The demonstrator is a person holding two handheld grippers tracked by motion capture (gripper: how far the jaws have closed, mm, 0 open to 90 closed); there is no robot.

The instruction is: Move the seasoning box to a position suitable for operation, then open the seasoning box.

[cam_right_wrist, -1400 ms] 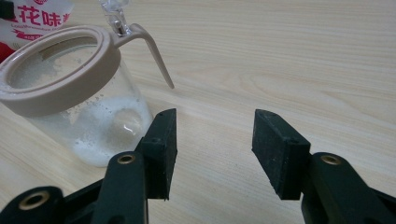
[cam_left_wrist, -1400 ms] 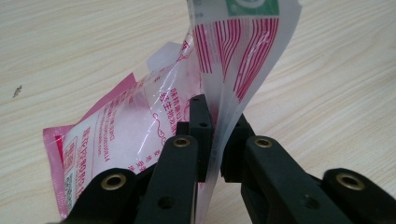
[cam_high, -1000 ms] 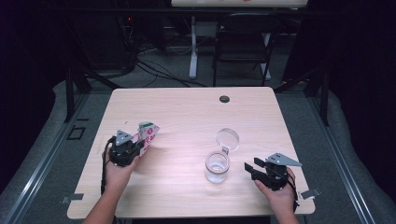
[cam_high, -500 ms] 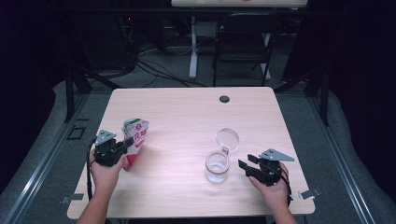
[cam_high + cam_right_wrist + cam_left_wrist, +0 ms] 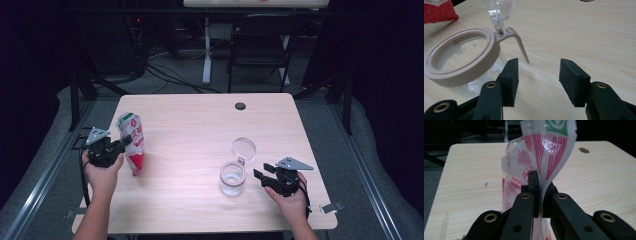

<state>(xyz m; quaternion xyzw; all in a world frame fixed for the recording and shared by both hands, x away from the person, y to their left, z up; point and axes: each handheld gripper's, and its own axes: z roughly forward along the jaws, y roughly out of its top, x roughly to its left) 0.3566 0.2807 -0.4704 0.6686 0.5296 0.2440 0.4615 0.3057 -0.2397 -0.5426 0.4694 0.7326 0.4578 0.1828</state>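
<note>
Pouch (image 5: 131,142) red-and-white striped, green patch on top; jar (image 5: 233,179) clear, beige rim; table (image 5: 200,135) pale wood-grain.

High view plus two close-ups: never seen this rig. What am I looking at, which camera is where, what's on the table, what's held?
There is no robot arm here. A person sits at a wooden table and holds a hand-held claw in each hand.

The high view comes from a fixed camera above the person, looking down on the table. The other two pictures come from small cameras riding on each claw, looking along its black jaws.

The left claw is shut on a red and white plastic pouch and holds it upright at the table's left edge. In the left gripper view the jaws pinch the pouch's film.

The right claw is open and holds nothing. It sits beside a clear glass jar with a beige rim, whose hinged lid is flipped open.

A small dark round fitting sits near the far edge.
</note>
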